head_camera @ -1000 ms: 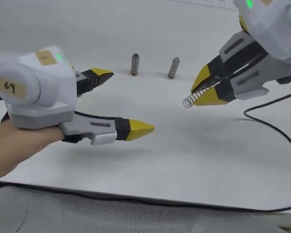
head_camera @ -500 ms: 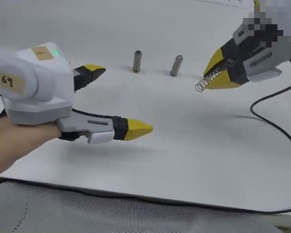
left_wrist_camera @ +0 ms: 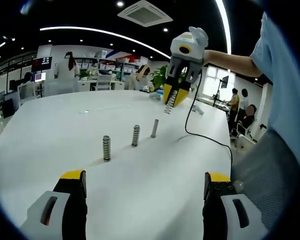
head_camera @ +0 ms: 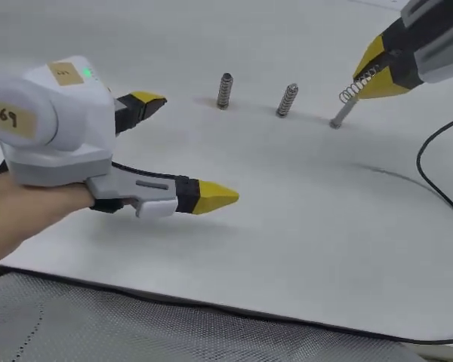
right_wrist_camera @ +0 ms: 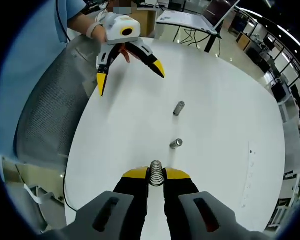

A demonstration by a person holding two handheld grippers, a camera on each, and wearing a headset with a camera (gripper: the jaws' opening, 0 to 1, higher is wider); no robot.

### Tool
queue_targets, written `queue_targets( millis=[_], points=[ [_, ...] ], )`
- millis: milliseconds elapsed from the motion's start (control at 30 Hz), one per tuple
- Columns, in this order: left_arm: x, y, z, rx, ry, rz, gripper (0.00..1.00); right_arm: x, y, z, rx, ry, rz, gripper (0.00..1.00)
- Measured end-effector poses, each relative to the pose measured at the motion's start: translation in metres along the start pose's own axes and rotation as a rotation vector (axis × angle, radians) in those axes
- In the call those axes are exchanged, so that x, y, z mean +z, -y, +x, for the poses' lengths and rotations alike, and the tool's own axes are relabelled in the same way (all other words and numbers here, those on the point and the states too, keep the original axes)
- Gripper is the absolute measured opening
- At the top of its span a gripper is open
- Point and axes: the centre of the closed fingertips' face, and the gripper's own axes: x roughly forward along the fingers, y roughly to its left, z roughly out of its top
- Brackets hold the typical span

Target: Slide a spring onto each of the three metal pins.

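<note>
On the white table [head_camera: 302,226] stand three metal pins in a row. Two carry springs [head_camera: 225,90] [head_camera: 288,99]; the third pin [head_camera: 340,115] is bare. My right gripper [head_camera: 367,80] hovers at the top right, shut on a loose spring [head_camera: 352,90] whose lower end hangs just above the bare pin's top. In the right gripper view the spring [right_wrist_camera: 156,172] sits between the yellow jaw tips, with the sprung pins [right_wrist_camera: 176,144] [right_wrist_camera: 179,108] beyond. My left gripper [head_camera: 183,149] rests at the near left, open and holding nothing. In the left gripper view the bare pin [left_wrist_camera: 154,128] stands below the right gripper [left_wrist_camera: 173,95].
A black cable [head_camera: 438,173] loops over the table's right side and another runs along the near edge [head_camera: 211,305]. A grey mesh chair back [head_camera: 98,324] lies below that edge. People and desks stand far behind in the left gripper view.
My right gripper has carried the spring up and to the right, from mid-table to just above the bare pin. The left gripper has barely moved.
</note>
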Motion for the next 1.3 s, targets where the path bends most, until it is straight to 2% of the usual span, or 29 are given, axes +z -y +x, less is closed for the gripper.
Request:
queue_targets(
  millis=[167,500,1300],
  points=[
    [-0.001,0.001,0.001,-0.004,-0.002,-0.002,0.95,-0.016,0.01,0.002,0.0,-0.046,0.001,0.08],
    [-0.004,-0.001,0.002,0.0,-0.007,-0.007,0.95,-0.035,0.021,0.013,0.013,-0.092,0.012,0.08],
    [-0.006,-0.004,0.005,-0.002,-0.015,-0.014,0.93,-0.048,0.028,0.026,0.039,-0.143,-0.004,0.08]
  ],
)
